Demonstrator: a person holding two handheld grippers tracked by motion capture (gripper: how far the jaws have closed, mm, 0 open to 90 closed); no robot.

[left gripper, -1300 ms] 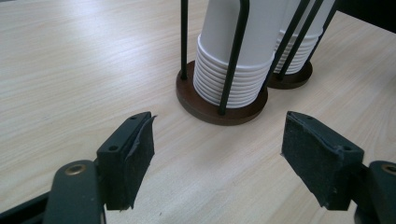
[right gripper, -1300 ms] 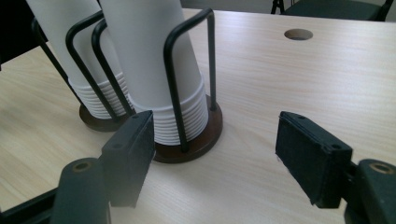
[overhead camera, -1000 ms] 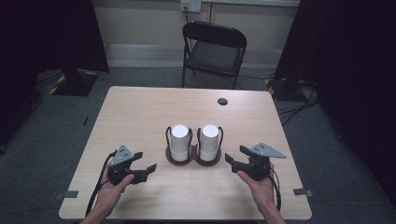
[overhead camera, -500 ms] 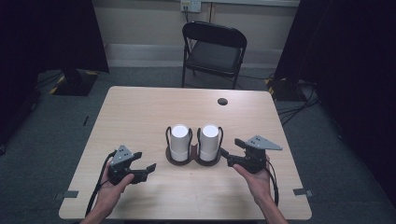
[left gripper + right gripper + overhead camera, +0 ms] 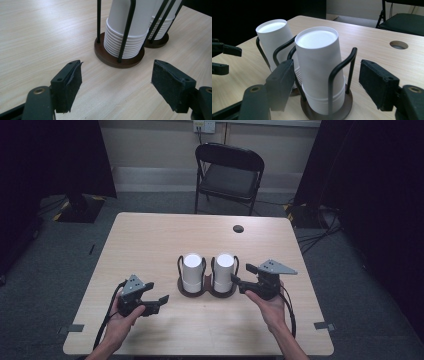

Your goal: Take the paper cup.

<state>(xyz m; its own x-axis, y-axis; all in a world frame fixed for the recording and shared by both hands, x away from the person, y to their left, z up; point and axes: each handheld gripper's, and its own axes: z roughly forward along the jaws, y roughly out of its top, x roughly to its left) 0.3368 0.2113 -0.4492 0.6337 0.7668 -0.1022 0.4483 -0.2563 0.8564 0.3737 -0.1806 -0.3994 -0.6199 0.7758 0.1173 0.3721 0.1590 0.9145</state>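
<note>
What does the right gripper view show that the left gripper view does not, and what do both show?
The right gripper view shows the flat white tops of the two stacks of upside-down white paper cups, a round hole in the table, the black folding chair, and the left tool farther off. The left gripper view shows the ridged stacked rims at the base of the nearer stack. Both show the black wire holders with round brown bases, the light wooden table, and open black padded jaws.
</note>
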